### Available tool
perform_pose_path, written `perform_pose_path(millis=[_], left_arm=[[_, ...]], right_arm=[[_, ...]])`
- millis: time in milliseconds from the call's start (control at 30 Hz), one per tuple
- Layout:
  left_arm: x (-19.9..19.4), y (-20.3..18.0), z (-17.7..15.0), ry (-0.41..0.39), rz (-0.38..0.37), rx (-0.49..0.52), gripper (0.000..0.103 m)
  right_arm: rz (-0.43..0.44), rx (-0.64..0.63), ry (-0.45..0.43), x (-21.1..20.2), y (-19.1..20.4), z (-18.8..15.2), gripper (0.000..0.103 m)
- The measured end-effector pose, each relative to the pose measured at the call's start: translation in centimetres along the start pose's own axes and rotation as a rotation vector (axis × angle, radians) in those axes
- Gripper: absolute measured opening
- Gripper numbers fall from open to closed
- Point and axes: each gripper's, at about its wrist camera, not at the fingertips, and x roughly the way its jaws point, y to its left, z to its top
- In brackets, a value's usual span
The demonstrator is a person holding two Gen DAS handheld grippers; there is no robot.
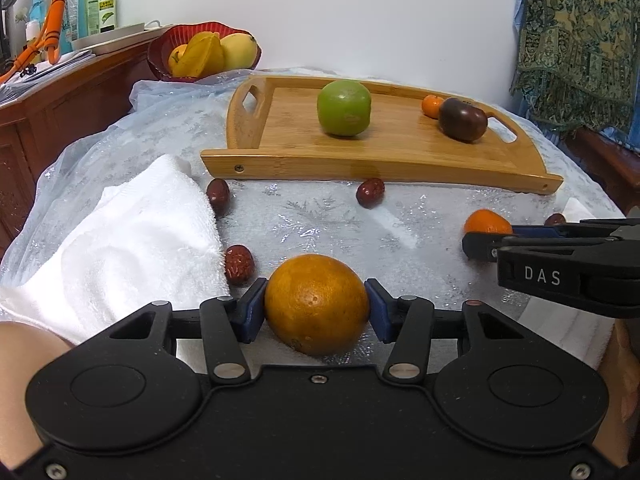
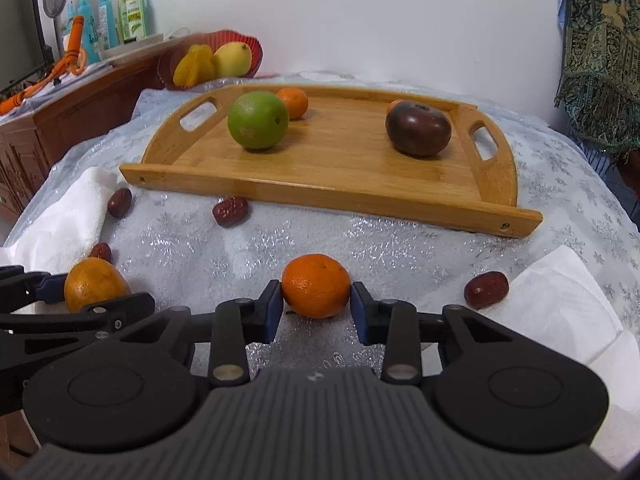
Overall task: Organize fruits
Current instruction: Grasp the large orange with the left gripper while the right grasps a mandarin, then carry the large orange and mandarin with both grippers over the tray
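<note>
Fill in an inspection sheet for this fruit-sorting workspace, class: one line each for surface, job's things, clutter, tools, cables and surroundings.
Surface: table under a silvery snowflake cloth.
Job's things: wooden tray holding a green fruit, a dark plum-like fruit and a small tangerine; four red dates loose on the cloth, one at.
Clutter: white towel; white paper napkin.
Tools: left tool has pads against a large orange; right tool brackets a mandarin, contact unclear.
Cables: orange cord on the side cabinet.
Surroundings: red bowl of yellow fruit, bottles, patterned fabric.
</note>
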Motion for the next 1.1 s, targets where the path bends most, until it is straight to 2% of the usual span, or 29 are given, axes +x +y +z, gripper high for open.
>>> perform_pose_path(millis=[267,600,867,1100], left_arm=[[-1.0,-0.9,1.3,-0.041,-0.031,0.009,0.049],[-0.4,-1.1,6.2,-0.148,-0.043,0.01,0.049],[2.3,0.5,11.9,-0.222,-0.033,-0.03,0.049],[6.9,2.2,17.1,-0.22,-0.043,-0.083,0.049]], right_arm=[[0.008,0.086,-0.091,-1.3,-1.2,0.3,0.04],[0.013,0.2,-0.191,-1.4,-3.1,2.1,0.04],[-0.024,0.33,-0.335,0.5,-5.6,5.0,0.04],[-0.091,0.373,-0.394,3.1,-8.3,8.7,0.04]])
